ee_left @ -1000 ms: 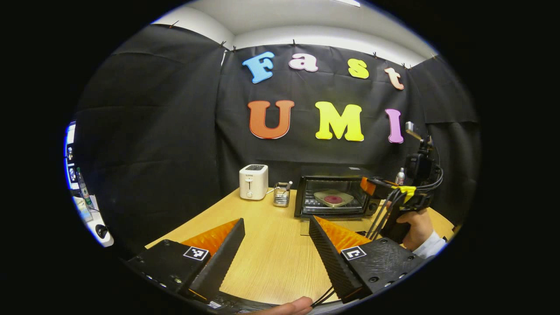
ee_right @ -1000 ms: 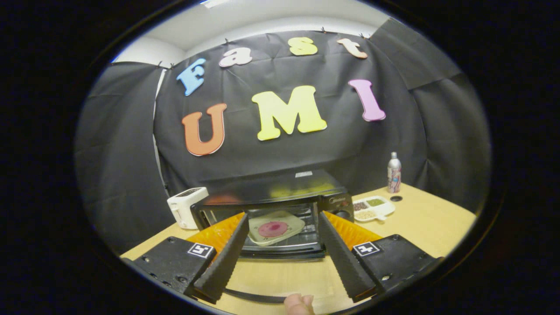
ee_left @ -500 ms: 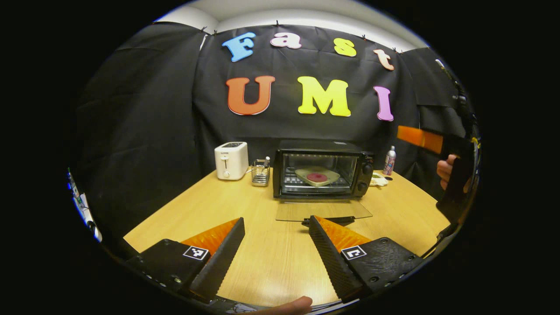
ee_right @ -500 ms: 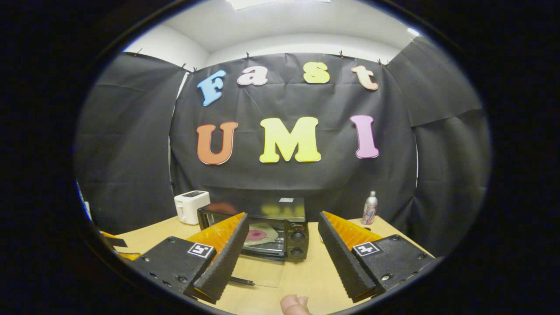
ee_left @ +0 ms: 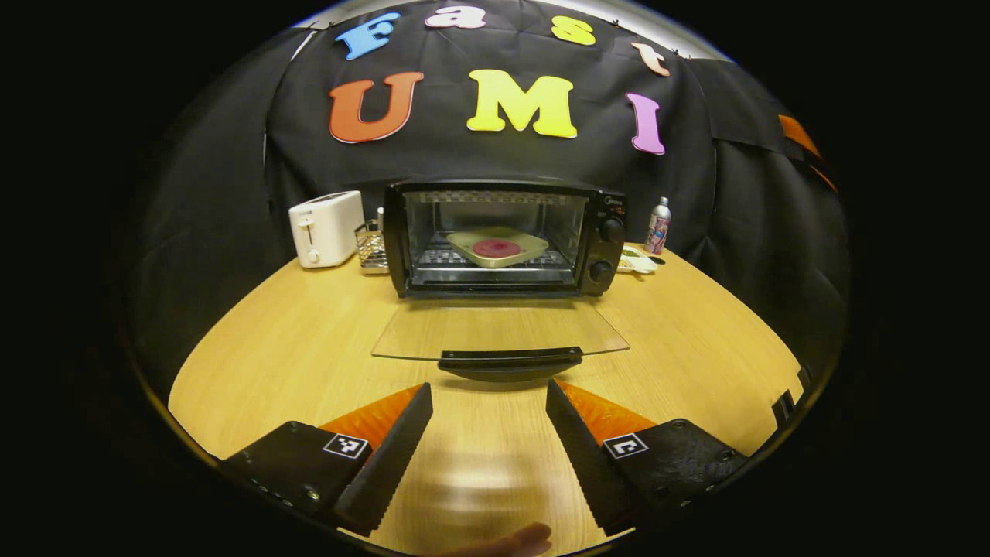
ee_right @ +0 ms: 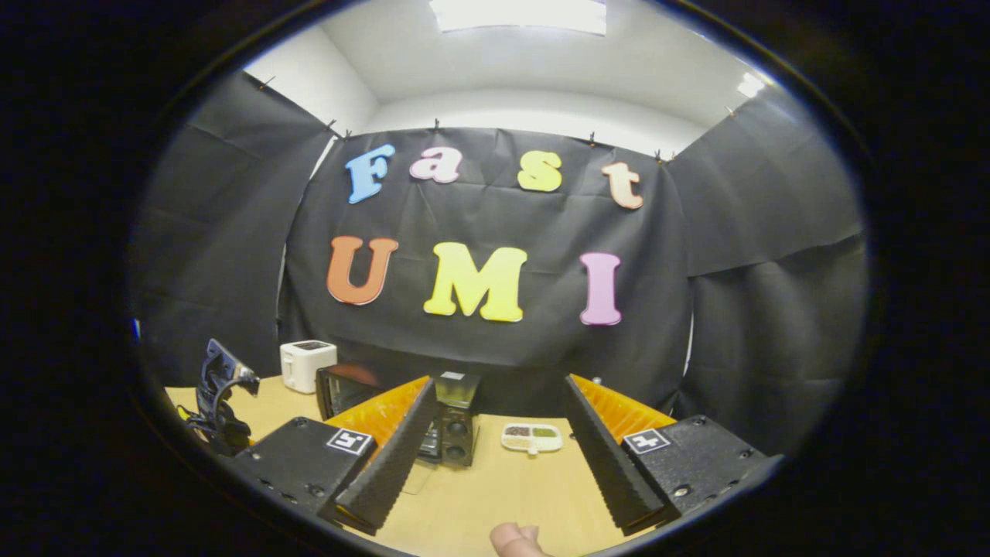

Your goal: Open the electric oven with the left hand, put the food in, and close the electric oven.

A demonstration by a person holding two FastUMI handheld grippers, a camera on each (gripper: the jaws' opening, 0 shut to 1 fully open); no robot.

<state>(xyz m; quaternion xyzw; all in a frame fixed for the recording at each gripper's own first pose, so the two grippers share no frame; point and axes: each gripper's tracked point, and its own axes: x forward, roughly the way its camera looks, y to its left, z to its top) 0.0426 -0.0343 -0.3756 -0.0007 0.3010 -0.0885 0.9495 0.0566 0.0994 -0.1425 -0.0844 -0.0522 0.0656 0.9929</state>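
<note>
Left gripper view: oven (ee_left: 503, 236) door down, food (ee_left: 496, 247) inside; both tongs (ee_left: 489, 418) (ee_right: 495, 433) spread, empty

A light wooden table (ee_left: 294, 356) carries a white toaster (ee_left: 326, 228), a wire caddy (ee_left: 371, 249), the black electric oven (ee_left: 503, 236), a divided snack tray (ee_left: 637, 261) and a bottle (ee_left: 658, 225).

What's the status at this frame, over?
Left gripper open, empty, facing the door handle. Right gripper open, empty. Oven door down; plate of food on the rack. Path clear.
</note>
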